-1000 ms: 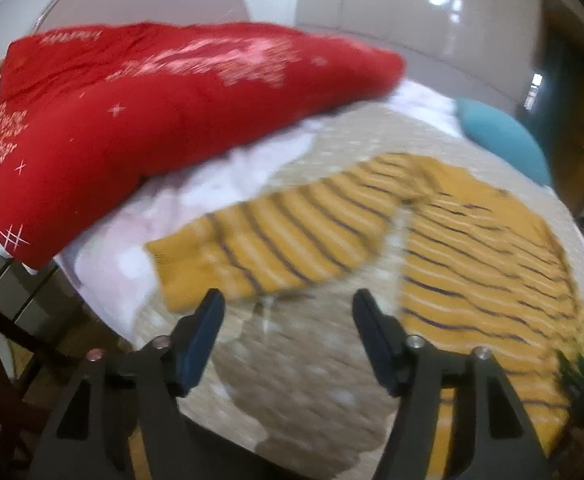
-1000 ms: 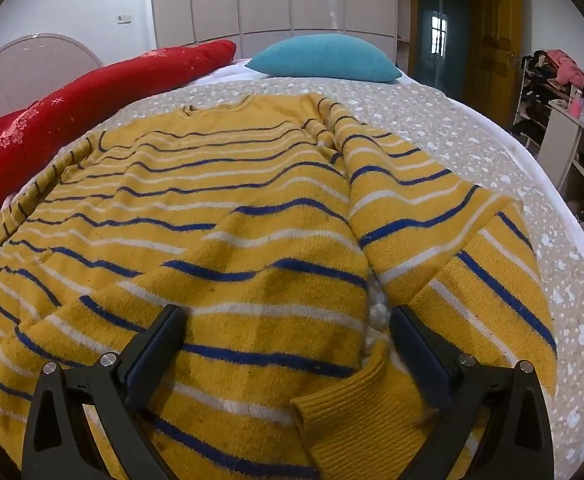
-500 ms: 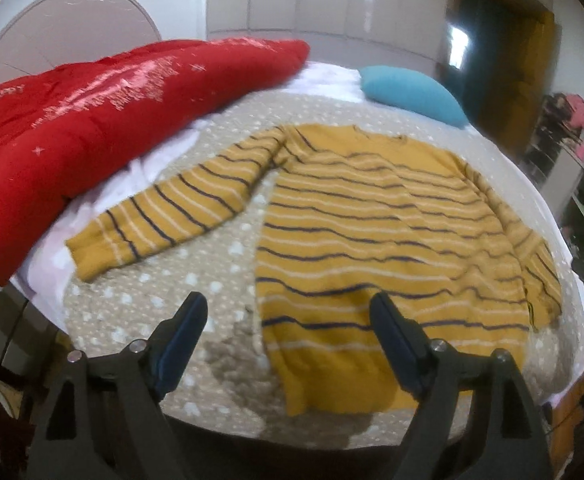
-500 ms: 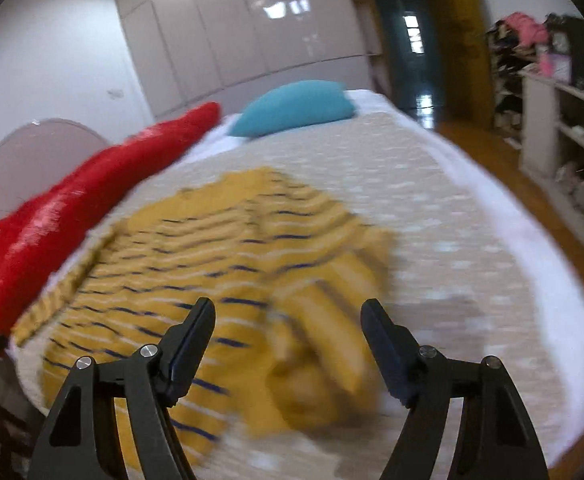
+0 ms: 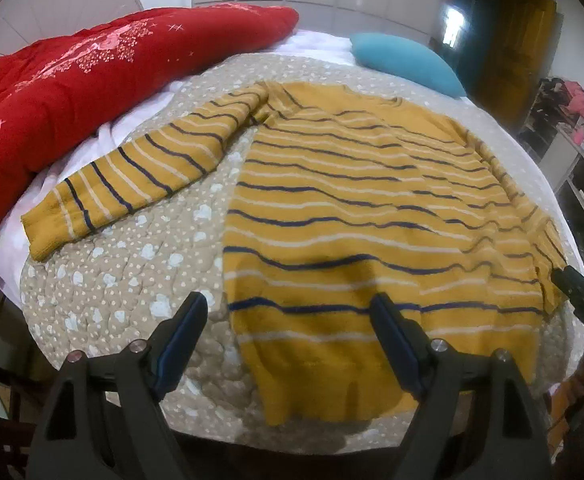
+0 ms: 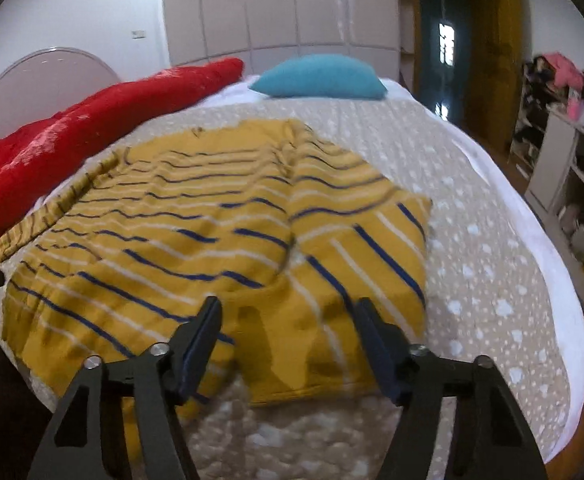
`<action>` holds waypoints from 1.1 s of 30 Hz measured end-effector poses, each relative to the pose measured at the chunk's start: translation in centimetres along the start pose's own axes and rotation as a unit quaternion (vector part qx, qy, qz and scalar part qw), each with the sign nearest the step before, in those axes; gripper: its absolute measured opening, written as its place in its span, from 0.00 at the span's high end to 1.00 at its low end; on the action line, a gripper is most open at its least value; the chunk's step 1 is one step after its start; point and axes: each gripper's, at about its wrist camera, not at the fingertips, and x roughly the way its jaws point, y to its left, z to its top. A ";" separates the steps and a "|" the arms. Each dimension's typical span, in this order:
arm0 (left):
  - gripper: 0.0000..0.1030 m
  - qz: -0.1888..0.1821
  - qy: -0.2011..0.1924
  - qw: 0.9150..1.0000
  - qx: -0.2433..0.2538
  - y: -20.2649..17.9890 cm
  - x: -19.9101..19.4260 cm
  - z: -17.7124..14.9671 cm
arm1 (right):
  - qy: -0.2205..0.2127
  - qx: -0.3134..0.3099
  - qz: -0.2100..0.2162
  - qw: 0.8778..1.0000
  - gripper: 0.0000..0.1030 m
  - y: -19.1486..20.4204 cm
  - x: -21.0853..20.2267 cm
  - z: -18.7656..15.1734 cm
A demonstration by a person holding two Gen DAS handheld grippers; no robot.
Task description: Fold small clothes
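Note:
A yellow sweater (image 5: 364,216) with navy and white stripes lies flat on the bed, its left sleeve (image 5: 131,176) stretched out to the side. My left gripper (image 5: 287,308) hovers open above the sweater's lower left hem, nothing between its fingers. In the right wrist view the sweater (image 6: 163,232) shows its right sleeve (image 6: 372,248) bent back toward the hem. My right gripper (image 6: 287,308) hangs just above that sleeve's cuff end; its jaws are closing, with the pads apart from the fabric. The right gripper's finger (image 5: 576,288) shows at the left wrist view's right edge.
A red quilt (image 5: 71,76) is bunched along the bed's left side and a teal pillow (image 6: 320,76) lies at the far end. The dotted beige bedspread (image 6: 492,272) is bare to the right. Cluttered shelves (image 6: 572,168) stand past the bed's right edge.
The left gripper swung from the outstretched sleeve to the sweater's lower hem and its jaws widened. The right gripper pulled back toward the near edge while its jaws narrowed.

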 end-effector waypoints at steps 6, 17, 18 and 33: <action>0.20 -0.005 0.026 1.000 -0.003 -0.3 2.5 -0.2 | 0.066 -0.057 -0.006 0.996 0.62 1.7 2.6 -1.3; 0.20 0.005 0.024 1.000 0.005 -0.7 2.1 -0.1 | 0.055 -0.037 0.015 0.998 0.97 0.5 2.7 1.8; 0.20 0.005 0.022 1.000 0.003 -0.6 2.0 0.0 | 0.043 -0.020 -0.001 0.999 0.97 -0.8 2.2 2.1; 0.20 0.024 0.012 0.997 -0.072 4.3 1.9 0.5 | 0.030 0.186 -0.227 0.956 0.63 -17.0 -3.1 4.8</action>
